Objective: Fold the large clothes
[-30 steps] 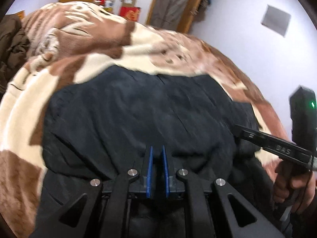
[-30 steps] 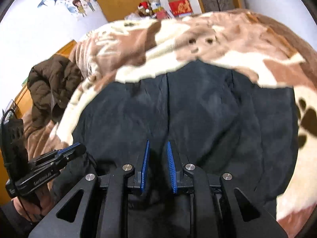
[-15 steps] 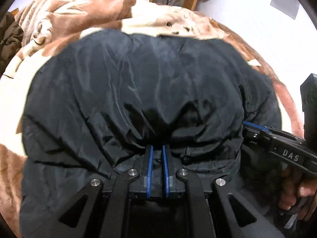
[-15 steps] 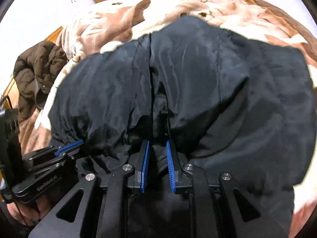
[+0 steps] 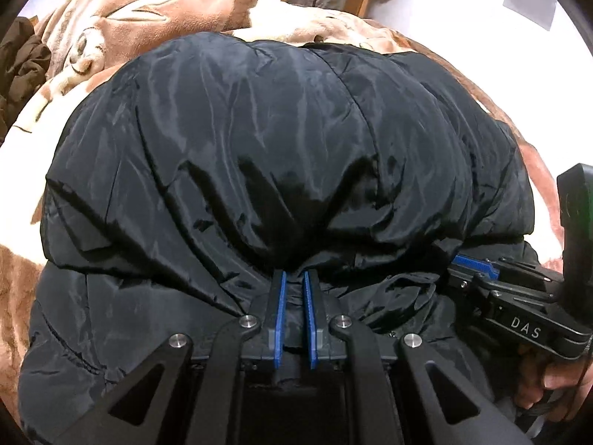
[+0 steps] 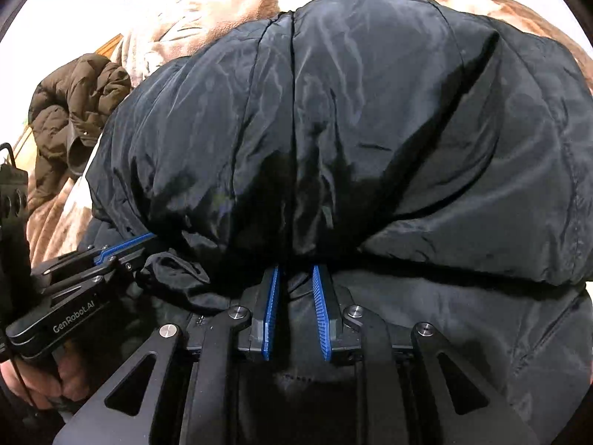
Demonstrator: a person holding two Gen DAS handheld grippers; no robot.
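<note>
A: Left wrist view first, from the jaws outward: what does the left gripper [image 5: 294,283] have?

B: Its jaws stand narrow, the blue pads pinched on a gathered edge of the black jacket [image 5: 289,141]. The fabric bunches into creases right at the tips.

A: And the right gripper [image 6: 296,278]?

B: Same story in the right wrist view: jaws a little wider, yet clamped on a fold of the black jacket [image 6: 333,122], with dark cloth filling the gap between the pads.

A: Where does the jacket lie?

B: A folded-over upper layer billows from each grip toward twelve o'clock, shiny and puffed, over a lower layer of the same jacket that runs under the gripper frames toward six. It rests on a bed covered by a brown-and-cream blanket [image 5: 122,48], which shows around the jacket from nine through one o'clock.

A: Do the grippers see each other?

B: Yes. In the left wrist view the right gripper [image 5: 470,263] sits at about four o'clock, tips buried in the jacket's edge, a person's hand [image 5: 552,389] on its handle. In the right wrist view the left gripper [image 6: 122,246] sits at eight o'clock, likewise at the hem.

A: Anything beyond?

B: A brown padded coat [image 6: 78,104] lies heaped on the blanket at ten o'clock in the right wrist view, apart from the jacket.
</note>
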